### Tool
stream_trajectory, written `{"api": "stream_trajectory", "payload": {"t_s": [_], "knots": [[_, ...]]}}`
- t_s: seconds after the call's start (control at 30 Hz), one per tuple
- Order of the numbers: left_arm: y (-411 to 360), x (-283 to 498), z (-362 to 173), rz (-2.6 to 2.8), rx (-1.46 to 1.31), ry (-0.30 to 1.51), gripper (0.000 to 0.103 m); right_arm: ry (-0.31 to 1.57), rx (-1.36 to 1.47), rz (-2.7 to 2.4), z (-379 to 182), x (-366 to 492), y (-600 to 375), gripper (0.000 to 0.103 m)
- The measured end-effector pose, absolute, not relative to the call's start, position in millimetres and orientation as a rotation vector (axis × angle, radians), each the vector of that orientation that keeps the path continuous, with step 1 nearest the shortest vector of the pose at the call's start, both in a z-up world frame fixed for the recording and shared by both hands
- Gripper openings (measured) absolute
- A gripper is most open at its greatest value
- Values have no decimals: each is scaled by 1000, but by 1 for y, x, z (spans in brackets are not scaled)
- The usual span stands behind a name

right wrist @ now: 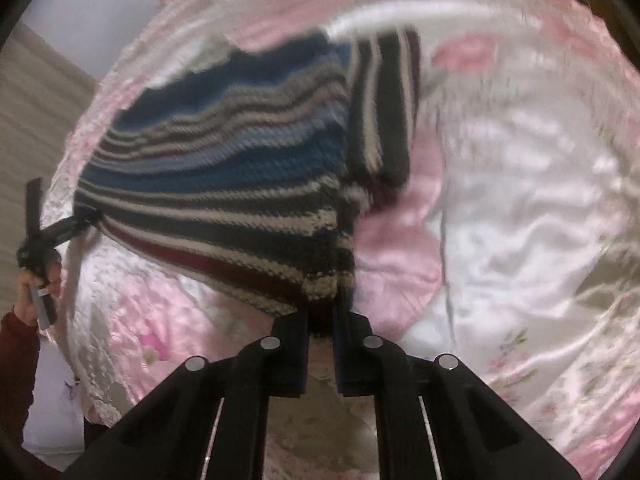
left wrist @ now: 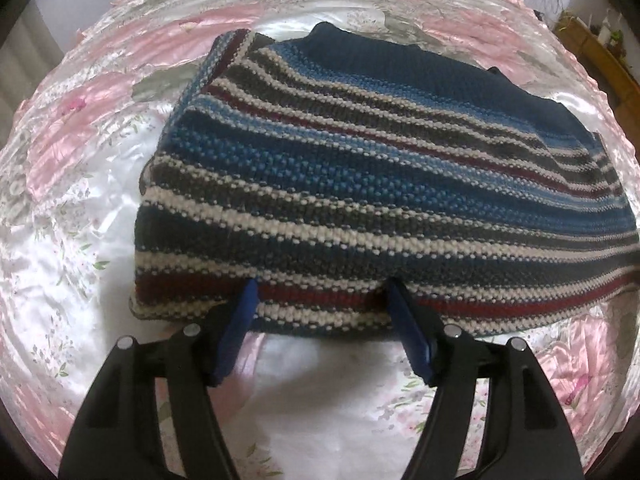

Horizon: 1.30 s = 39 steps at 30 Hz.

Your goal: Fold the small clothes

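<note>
So your left tongs (left wrist: 320,292) sit spread, tips at the striped sweater (left wrist: 360,184) hem right ahead on the pink satin bedspread (left wrist: 80,200); your right tongs (right wrist: 321,316) pinch its corner tight.

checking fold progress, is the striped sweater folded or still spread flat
Partly folded: one sleeve lies turned over the striped sweater, whose hem is pinched by the right gripper.

We see the right gripper (right wrist: 322,314) clamped on the striped sweater (right wrist: 224,184) hem, over the pink satin bedspread (right wrist: 520,200); frame blurred.
</note>
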<state>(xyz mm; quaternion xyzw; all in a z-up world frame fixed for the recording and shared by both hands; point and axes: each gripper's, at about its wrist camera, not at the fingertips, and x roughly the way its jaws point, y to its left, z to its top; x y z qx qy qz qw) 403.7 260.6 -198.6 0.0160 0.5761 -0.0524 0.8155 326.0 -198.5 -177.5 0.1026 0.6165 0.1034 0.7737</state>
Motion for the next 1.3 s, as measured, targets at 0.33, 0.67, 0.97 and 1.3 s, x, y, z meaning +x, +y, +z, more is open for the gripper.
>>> {"api": "stream_trajectory", "payload": {"t_s": [0.33,0.67,0.97,1.3], "knots": [[261,407,-172,-160,-28,1191,69,1226,240,211,-138,340,-210,31],[239,454,-170,-156,-27,1165,70,1205,239,153,-147,457,-197,36],[236,454,-194,-155,29,1182,71,1241,178,160,-166,487,-180,12],[239,453,-202,-153,19,1189,72,1250,236,58,-185,487,-203,11]]}}
